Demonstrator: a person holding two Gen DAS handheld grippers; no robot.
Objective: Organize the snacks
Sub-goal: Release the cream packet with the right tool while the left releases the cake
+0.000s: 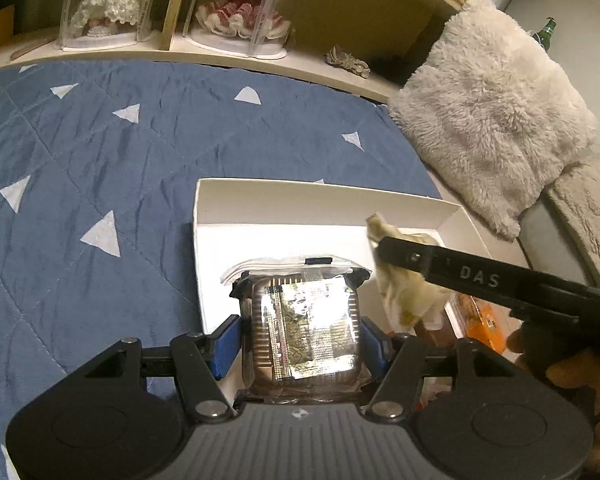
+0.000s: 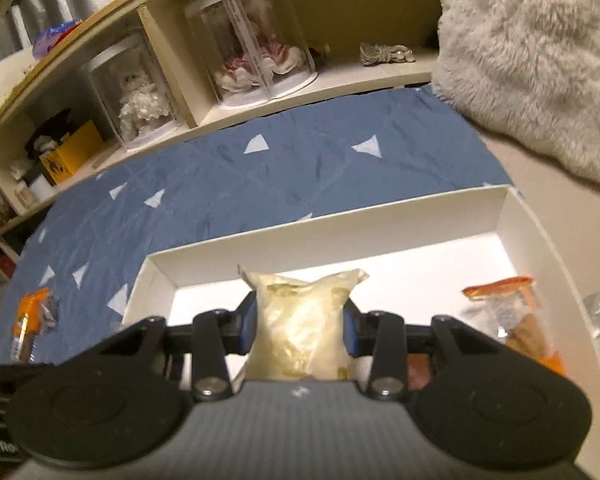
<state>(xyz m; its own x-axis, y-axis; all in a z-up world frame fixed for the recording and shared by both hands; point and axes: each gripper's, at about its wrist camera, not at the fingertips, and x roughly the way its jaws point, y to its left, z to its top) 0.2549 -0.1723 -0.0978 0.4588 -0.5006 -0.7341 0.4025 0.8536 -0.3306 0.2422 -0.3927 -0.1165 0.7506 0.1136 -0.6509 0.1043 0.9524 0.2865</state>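
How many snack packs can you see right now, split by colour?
Clear pack with a dark tray, held by the left gripper: 1
Pale yellow pack, held by the right gripper: 1
Orange packs: 2, one in the white box, one on the blue quilt
Total: 4

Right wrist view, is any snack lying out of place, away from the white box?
Yes. An orange snack packet lies by itself on the blue quilt, left of the white box, while another orange packet already sits inside. Both grippers hold snacks over the box.
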